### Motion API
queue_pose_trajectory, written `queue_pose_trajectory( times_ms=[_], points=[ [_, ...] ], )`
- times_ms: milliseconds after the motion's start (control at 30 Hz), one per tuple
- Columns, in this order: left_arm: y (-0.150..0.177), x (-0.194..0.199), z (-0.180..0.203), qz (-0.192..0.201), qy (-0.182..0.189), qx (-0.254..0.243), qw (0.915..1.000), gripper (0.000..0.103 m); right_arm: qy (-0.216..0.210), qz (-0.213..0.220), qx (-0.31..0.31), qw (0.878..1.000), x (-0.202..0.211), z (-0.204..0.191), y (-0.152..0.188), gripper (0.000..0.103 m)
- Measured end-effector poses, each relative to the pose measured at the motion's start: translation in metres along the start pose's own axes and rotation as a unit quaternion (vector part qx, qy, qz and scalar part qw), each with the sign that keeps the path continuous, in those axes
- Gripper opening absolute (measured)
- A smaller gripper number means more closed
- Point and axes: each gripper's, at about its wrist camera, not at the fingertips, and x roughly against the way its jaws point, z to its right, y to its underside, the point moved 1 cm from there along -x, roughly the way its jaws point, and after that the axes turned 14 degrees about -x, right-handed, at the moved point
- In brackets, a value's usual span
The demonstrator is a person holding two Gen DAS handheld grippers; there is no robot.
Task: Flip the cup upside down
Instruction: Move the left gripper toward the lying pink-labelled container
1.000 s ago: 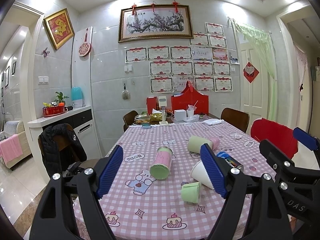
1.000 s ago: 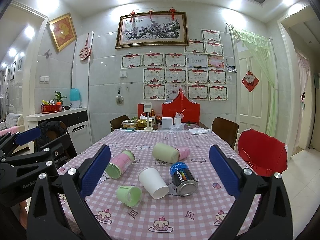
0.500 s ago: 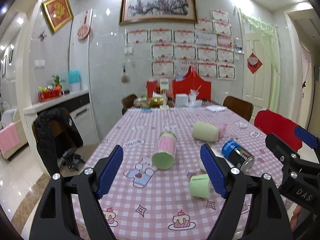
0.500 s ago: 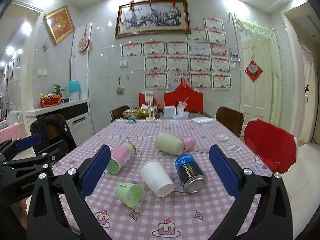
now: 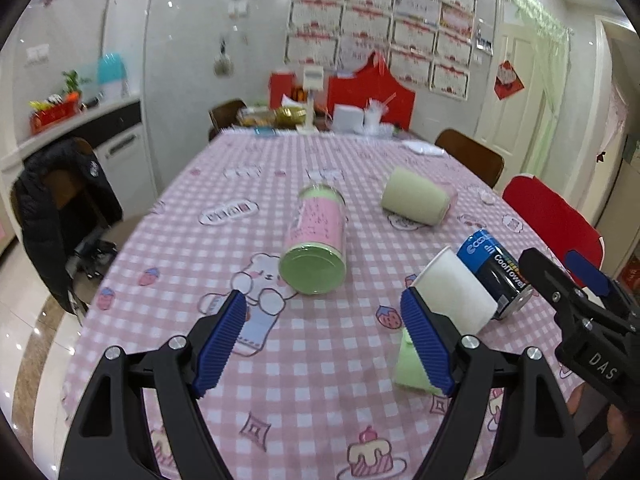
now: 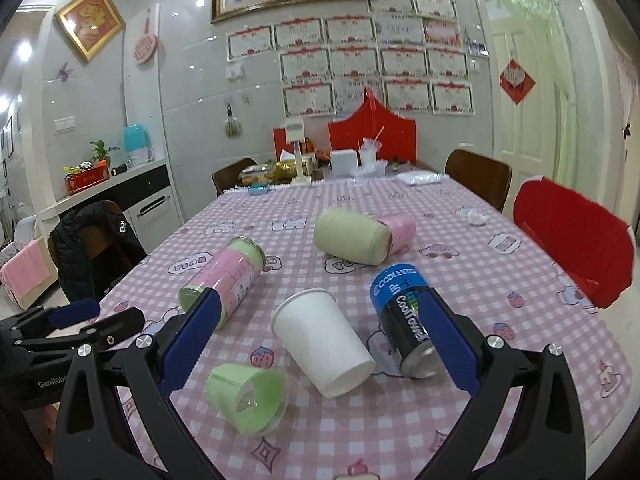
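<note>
A white paper cup (image 6: 324, 350) lies on its side on the pink checked tablecloth (image 6: 460, 264), between the right gripper's fingers; it also shows in the left wrist view (image 5: 456, 292). A small green cup (image 6: 248, 396) lies on its side at the front left of it, partly hidden behind the left gripper's right finger (image 5: 426, 342). My right gripper (image 6: 320, 348) is open and empty, above the table. My left gripper (image 5: 324, 344) is open and empty, in front of a pink-and-green canister (image 5: 318, 240).
A blue and black can (image 6: 404, 320) lies right of the white cup. A pale green cup with a pink one (image 6: 356, 238) lies further back. Boxes and clutter (image 6: 344, 160) stand at the table's far end. Chairs (image 6: 572, 240) stand around the table.
Both grippers have moved forward and tilted down toward the table. The cups and can look nearer and larger. Nothing on the table has moved.
</note>
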Motion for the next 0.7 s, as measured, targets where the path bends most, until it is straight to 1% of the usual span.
queue_pose_trajectory(
  times_ms=[67,133,200,233,333,433,500,700],
  points=[
    [-0.007,-0.020,-0.004,-0.022,0.013,0.004,0.9997,0.078,0.001,-0.007,-0.005,1.000,-0.011,0.000,-0.001,0.095],
    [-0.013,-0.037,-0.005,-0.035,0.023,0.008,0.9991,0.078,0.002,-0.020,-0.013,1.000,-0.024,0.000,-0.004,0.095],
    [-0.018,-0.053,-0.007,-0.055,0.027,0.010,0.9981,0.078,0.005,-0.033,-0.019,0.999,-0.035,0.001,-0.006,0.095],
    [-0.020,-0.059,-0.008,-0.059,0.030,0.012,0.9977,0.078,0.005,-0.040,-0.022,0.999,-0.040,0.002,-0.007,0.095],
    [-0.026,-0.078,-0.010,-0.076,0.038,0.015,0.9963,0.078,0.006,-0.080,-0.035,0.996,-0.062,0.004,-0.010,0.095],
    [-0.031,-0.096,-0.011,-0.094,0.050,0.018,0.9942,0.078,0.010,-0.104,-0.052,0.993,-0.079,0.007,-0.013,0.095],
    [-0.034,-0.109,-0.012,-0.103,0.058,0.022,0.9928,0.078,0.011,-0.112,-0.058,0.992,-0.087,0.008,-0.015,0.095],
    [-0.040,-0.140,-0.015,-0.127,0.053,0.025,0.9902,0.078,0.010,-0.123,-0.064,0.990,-0.100,0.012,-0.015,0.095]
  ],
)
